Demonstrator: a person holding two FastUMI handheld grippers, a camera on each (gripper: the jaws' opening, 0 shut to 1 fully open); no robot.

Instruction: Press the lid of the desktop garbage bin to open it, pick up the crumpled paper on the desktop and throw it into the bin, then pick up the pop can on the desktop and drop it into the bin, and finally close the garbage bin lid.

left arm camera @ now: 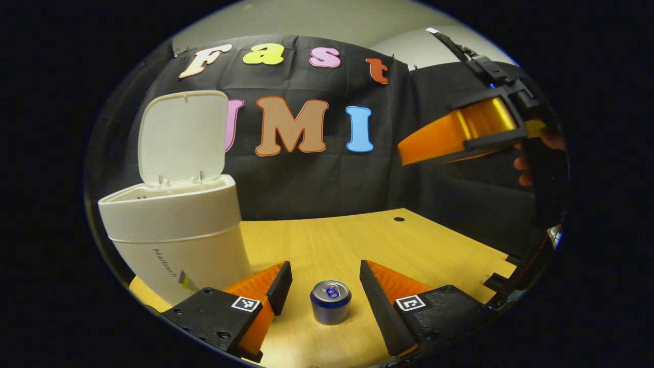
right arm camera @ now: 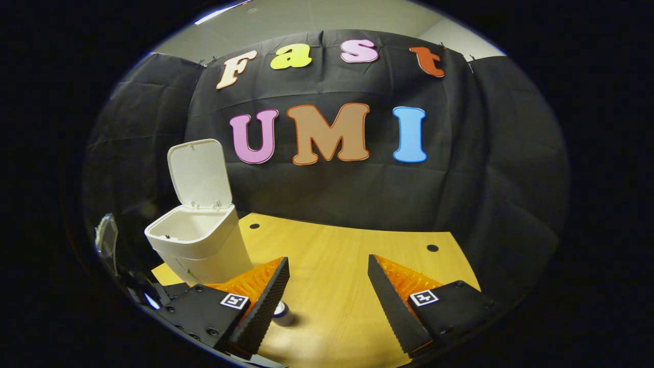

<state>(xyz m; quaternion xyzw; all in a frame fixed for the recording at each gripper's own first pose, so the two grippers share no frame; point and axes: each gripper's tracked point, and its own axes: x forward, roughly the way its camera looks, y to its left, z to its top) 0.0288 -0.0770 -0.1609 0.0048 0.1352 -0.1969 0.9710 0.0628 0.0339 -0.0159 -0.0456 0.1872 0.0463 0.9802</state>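
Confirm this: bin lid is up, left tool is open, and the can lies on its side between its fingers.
Not quite. The can stands upright, top facing up, as the left gripper view shows. The rest holds: bin lid up, left tool open around the can.

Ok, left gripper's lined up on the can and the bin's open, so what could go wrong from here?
1. The pop can stands upright between the open fingers of the left gripper; an off-centre close could tip it over.
2. The bin stands near the left finger; swinging the can across could bump it.
3. The lid stands up behind the opening, so a high, far drop could hit it.
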